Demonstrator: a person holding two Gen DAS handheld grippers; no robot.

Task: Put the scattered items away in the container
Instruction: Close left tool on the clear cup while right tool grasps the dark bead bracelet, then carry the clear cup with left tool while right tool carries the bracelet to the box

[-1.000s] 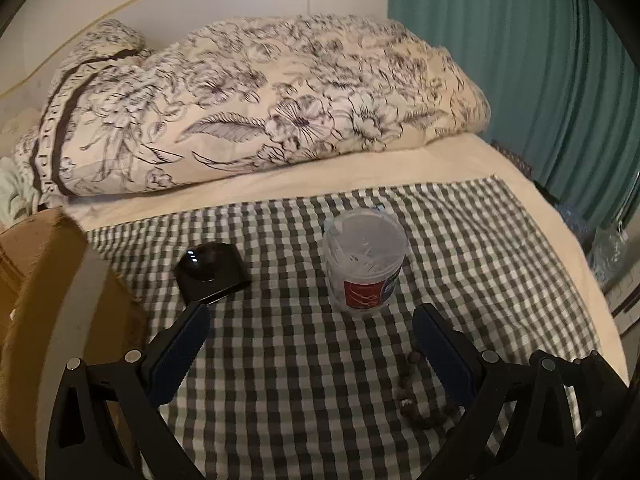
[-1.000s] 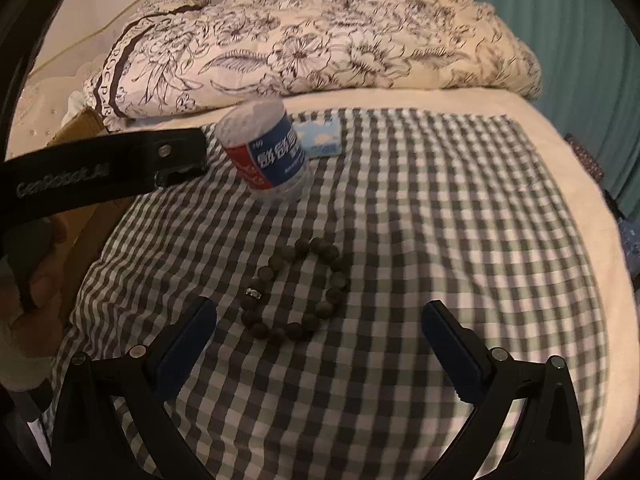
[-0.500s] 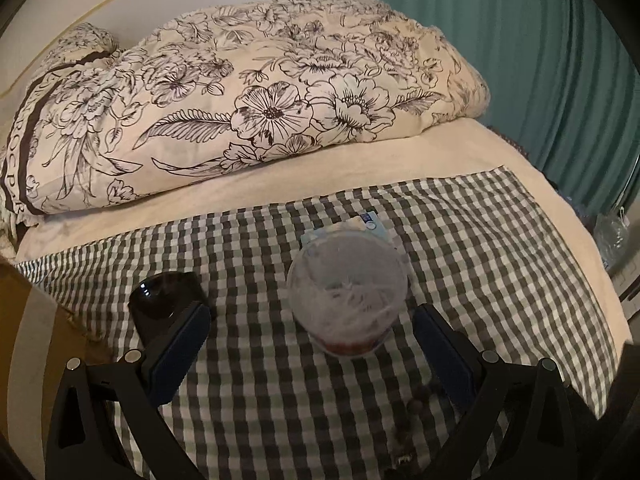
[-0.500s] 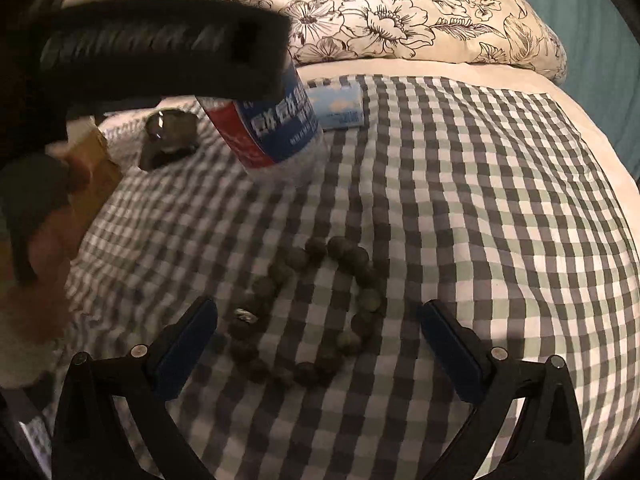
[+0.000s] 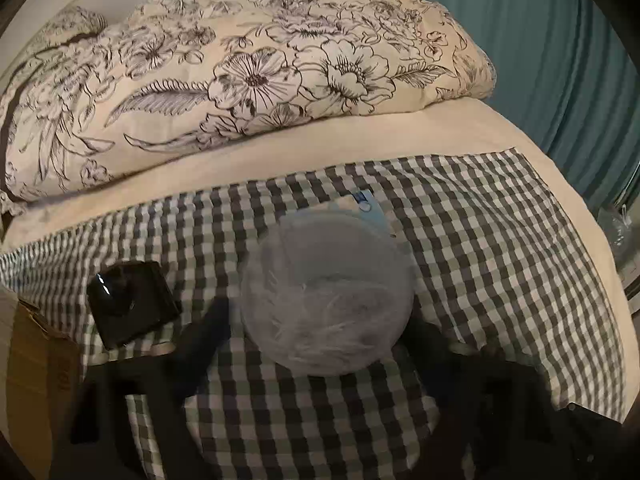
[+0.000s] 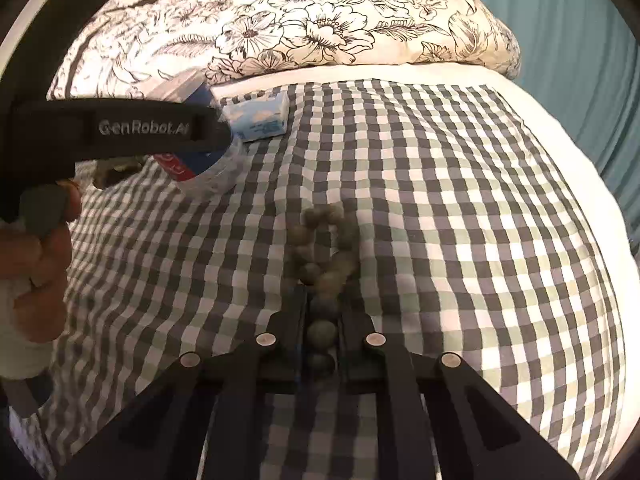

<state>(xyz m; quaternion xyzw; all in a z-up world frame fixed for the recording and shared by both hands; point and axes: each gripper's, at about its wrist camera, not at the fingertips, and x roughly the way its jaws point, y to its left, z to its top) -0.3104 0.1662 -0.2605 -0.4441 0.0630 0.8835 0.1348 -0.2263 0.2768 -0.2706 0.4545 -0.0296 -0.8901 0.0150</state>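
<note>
Right gripper (image 6: 322,312) level, clamping bead bracelet (image 6: 324,248).

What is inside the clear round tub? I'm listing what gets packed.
Through the clear tub's lid, thin white sticks lie in a loose tangle, probably cotton swabs. How many, and what lies at the bottom, cannot be seen through the cloudy plastic.

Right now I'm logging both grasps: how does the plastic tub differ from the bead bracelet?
The plastic tub is a rigid, translucent round container with a red-and-blue label; the bead bracelet is a loose string of dark round beads. The tub sits wide between the left gripper fingers, while the right gripper has narrowed onto a few bracelet beads. Both are on the checked cloth, each at a gripper.
</note>
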